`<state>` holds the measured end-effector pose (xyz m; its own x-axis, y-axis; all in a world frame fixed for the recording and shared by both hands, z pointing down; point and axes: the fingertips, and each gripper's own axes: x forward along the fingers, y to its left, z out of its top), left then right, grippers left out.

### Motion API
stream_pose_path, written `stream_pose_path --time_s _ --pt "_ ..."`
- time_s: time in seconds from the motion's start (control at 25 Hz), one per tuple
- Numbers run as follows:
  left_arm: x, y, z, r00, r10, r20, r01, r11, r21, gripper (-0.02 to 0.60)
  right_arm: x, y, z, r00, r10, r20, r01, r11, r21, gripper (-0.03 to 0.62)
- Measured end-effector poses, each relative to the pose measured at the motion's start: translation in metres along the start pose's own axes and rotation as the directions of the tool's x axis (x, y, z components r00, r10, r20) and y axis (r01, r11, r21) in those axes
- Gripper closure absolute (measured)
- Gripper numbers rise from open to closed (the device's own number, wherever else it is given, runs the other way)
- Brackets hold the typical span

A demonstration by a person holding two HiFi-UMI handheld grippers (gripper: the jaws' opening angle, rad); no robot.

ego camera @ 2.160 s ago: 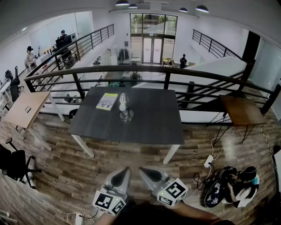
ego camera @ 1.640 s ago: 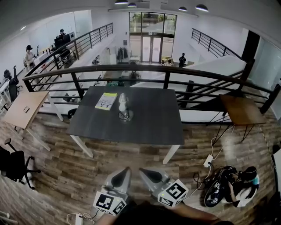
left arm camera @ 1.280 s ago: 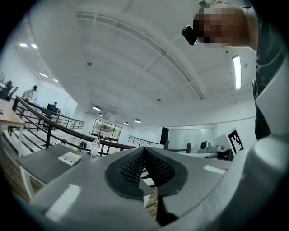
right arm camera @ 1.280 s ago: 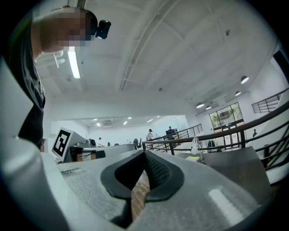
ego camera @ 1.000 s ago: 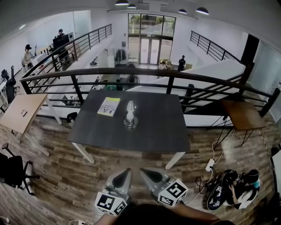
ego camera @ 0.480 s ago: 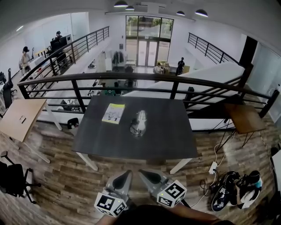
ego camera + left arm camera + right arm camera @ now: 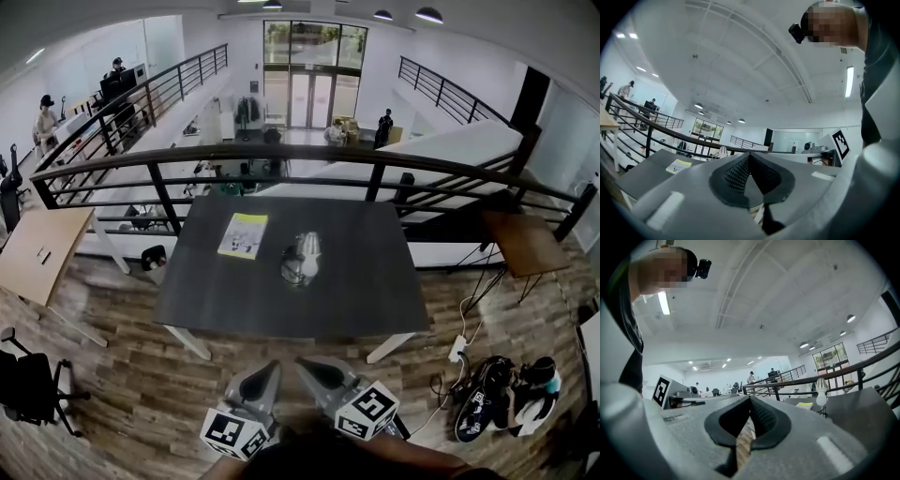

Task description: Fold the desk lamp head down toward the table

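In the head view, the dark table (image 7: pixel 216 300) stands across a stretch of wooden floor (image 7: pixel 122 375) from the person. The desk lamp (image 7: pixel 302 259) stands near its middle, slightly toward the far edge, with its white head raised above the round base. A yellow booklet (image 7: pixel 243 234) lies to the lamp's left, toward the far left corner and apart from the lamp. The left gripper (image 7: pixel 273 365) and right gripper (image 7: pixel 301 363) are held side by side at the bottom of the picture, short of the near edge and well apart from the lamp. The step in hand looks like the approach, with the fold not yet begun. A black railing (image 7: pixel 281 155) runs just beyond the far edge, so the near edge is the natural side to work from. The tabletop around the lamp is bare.

In the left gripper view, the left gripper's (image 7: pixel 749 158) jaws are clenched with nothing between them. The lamp (image 7: pixel 722 151) shows small beyond the tips.

In the right gripper view, the right gripper (image 7: pixel 750 401) is likewise clenched and empty, with the lamp (image 7: pixel 820 391) off to the right of its tips.

The next move probably calls for reaching the near edge and parting the jaws. One gripper could then steady the base while the other presses the head down about its joint.
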<state>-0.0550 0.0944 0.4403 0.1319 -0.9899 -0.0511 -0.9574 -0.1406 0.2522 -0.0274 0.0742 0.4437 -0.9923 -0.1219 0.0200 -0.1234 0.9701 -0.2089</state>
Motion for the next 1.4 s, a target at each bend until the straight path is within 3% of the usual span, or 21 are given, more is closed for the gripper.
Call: stream_pose_path --time_s 0.36,1.04,1.4 --pt "0.043 0.032 0.004 0.999 0.037 -0.006 -0.037 0.999 -0.001 0.58 0.029 -0.045 0.005 1.0 0.023 -0.01 -0.023 1.0 0.022 0.591" --pt "0.192 0.063 0.014 0.995 0.096 0.013 -0.096 0.995 0.016 0.58 0.061 -0.191 0.045 0.997 0.083 -0.011 -0.082 0.996 0.016 0.591" --pt "0.243 0.064 0.013 0.998 0.066 0.001 -0.066 0.998 0.021 0.58 0.06 -0.245 0.052 0.999 0.042 -0.012 -0.041 0.998 0.036 0.591"
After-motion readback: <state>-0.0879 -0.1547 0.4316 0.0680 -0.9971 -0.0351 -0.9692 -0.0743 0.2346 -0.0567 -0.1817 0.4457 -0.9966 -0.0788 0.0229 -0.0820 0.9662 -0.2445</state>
